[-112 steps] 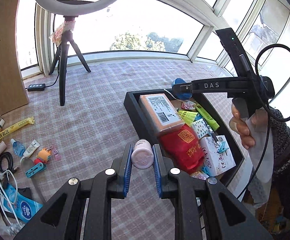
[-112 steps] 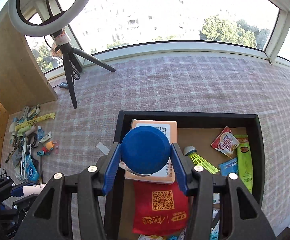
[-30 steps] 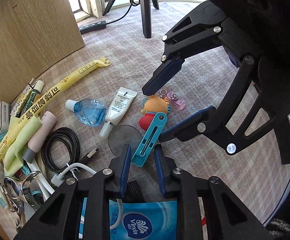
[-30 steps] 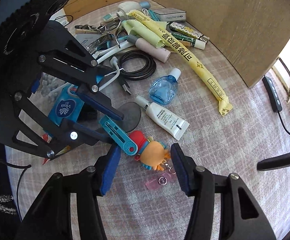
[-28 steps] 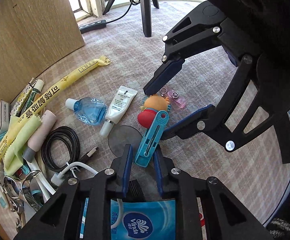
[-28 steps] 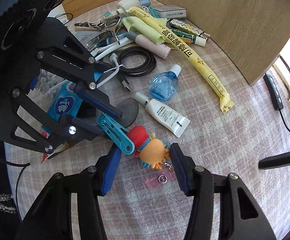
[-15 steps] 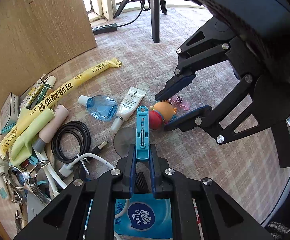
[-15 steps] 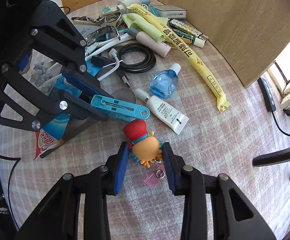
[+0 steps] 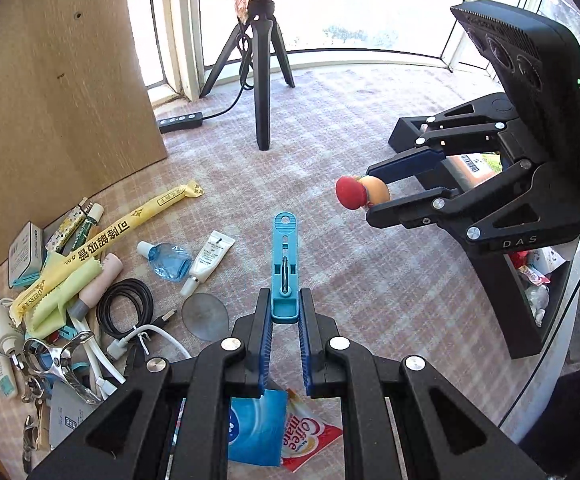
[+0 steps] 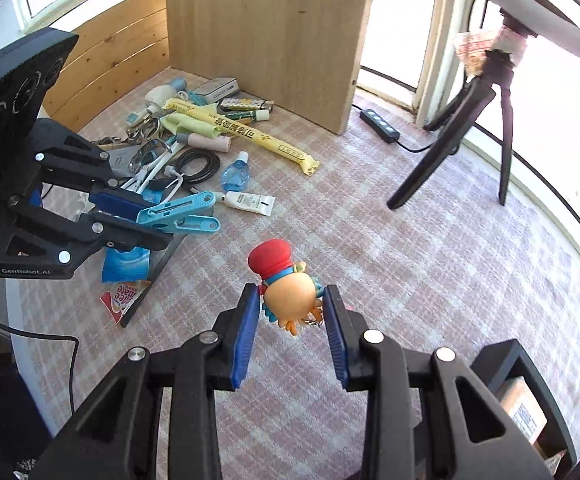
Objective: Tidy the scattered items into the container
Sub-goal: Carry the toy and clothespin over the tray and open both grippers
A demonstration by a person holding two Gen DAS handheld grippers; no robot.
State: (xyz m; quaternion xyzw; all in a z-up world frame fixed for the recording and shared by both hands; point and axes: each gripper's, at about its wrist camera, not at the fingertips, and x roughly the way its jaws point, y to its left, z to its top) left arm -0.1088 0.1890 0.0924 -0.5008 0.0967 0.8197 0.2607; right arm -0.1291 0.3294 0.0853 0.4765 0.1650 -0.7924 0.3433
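While both are raised above the table [image 9: 369, 280], the left hand-held gripper [image 9: 285, 312] clamps a blue clothespin [image 9: 284, 264] pointing forward, and the right hand-held gripper [image 10: 291, 312] pinches an orange keychain toy [image 10: 288, 288].

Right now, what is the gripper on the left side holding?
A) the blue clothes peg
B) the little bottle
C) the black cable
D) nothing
A: the left gripper is shut on the blue clothes peg, which sticks out ahead of its fingers, lifted above the table. The right gripper holds the toy figure.
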